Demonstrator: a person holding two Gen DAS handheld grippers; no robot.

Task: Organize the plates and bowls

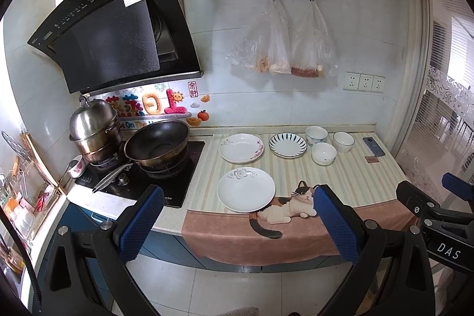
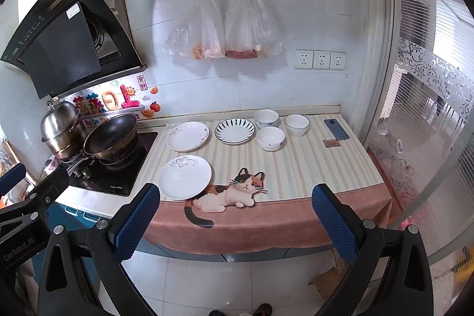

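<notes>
**Three plates, three bowls on the striped mat**

Six dishes sit on the striped counter mat [image 1: 340, 176], none stacked. Three are plates: a white plate [image 1: 246, 189] nearest the front edge, touching the cat picture [image 1: 291, 205]; a floral-rimmed plate [image 1: 241, 147] behind it; and a blue-striped plate [image 1: 288, 144] just beside that one. Three are bowls, clustered right of the striped plate: a patterned bowl [image 1: 316, 135] at the back, a white bowl [image 1: 324, 153] in front of it, and a dark-rimmed bowl [image 1: 343, 142] furthest right. One phone [image 1: 374, 146] lies beyond them.

The left gripper [image 1: 237, 222] and right gripper [image 2: 235, 222] both hang before the counter edge, jaws spread wide, holding nothing. Two pans stand on the stove [image 1: 166, 182]: one wok [image 1: 157, 144], one steel steamer pot [image 1: 94, 129].
</notes>
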